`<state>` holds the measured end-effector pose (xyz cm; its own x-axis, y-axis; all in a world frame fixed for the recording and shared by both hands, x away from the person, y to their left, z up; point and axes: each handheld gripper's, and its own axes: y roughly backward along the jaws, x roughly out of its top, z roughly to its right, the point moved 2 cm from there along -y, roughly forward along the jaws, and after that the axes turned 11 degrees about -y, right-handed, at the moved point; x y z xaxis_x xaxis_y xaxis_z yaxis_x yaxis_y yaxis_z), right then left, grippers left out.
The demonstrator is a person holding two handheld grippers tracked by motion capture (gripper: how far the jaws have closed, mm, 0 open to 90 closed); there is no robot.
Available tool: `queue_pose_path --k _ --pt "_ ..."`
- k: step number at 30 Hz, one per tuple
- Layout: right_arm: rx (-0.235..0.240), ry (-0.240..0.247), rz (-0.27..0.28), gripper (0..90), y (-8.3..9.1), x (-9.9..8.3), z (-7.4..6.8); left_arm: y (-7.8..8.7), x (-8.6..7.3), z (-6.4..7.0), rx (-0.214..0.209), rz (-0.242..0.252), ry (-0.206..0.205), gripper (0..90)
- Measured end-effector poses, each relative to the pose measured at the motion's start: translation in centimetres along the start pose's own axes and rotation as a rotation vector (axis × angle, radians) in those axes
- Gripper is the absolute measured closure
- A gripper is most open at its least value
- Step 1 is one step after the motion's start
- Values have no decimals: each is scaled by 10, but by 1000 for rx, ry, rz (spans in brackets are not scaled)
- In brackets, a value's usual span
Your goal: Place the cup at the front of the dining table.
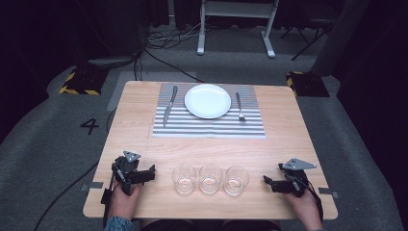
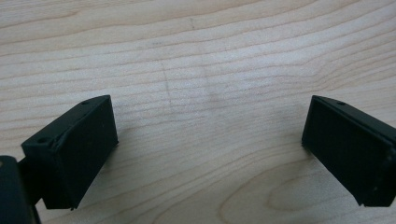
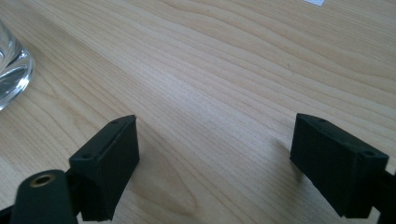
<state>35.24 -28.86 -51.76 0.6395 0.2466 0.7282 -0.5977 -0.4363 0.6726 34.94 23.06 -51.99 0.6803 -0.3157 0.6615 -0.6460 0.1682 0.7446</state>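
Observation:
Three clear glasses stand in a row near the table's front edge: the left glass (image 1: 184, 179), the middle glass (image 1: 210, 178) and the right glass (image 1: 236, 179). My left gripper (image 1: 149, 174) rests on the wood left of them, open, with bare table between its jaws (image 2: 210, 135). My right gripper (image 1: 268, 183) rests to the right of the glasses, also open and empty (image 3: 215, 149). The base of a glass (image 3: 11, 74) shows at the left edge of the right gripper view. Farther back, a white plate (image 1: 208, 100) sits on a striped placemat (image 1: 209, 126), with a knife (image 1: 169, 105) on its left and a fork (image 1: 239, 107) on its right.
The wooden table (image 1: 284, 139) has bare room between the placemat and the glasses. Grey tape tabs mark its front corners (image 1: 91, 186). Beyond the table are grey carpet, cables, a white frame stand (image 1: 235, 24) and black-yellow floor blocks (image 1: 79, 82).

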Motion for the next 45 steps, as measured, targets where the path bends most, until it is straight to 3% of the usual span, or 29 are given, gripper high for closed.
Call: queue_pose_path --k 11,14,20,28,35,45 --pt "-13 -16 5 158 0 0 0 0 0 0 0 0 0 35" --pt "-1 -36 -30 158 5 1 2 0 0 0 0 0 0 35" --pt "8 -40 4 155 22 9 -1 0 0 0 -1 1 1 35" --pt "33 -27 44 156 46 22 -14 0 0 0 -1 0 0 35" --pt "79 17 125 156 64 34 -33 0 0 0 -1 0 1 35" --pt "134 57 183 155 76 48 -58 0 0 0 0 0 0 35"
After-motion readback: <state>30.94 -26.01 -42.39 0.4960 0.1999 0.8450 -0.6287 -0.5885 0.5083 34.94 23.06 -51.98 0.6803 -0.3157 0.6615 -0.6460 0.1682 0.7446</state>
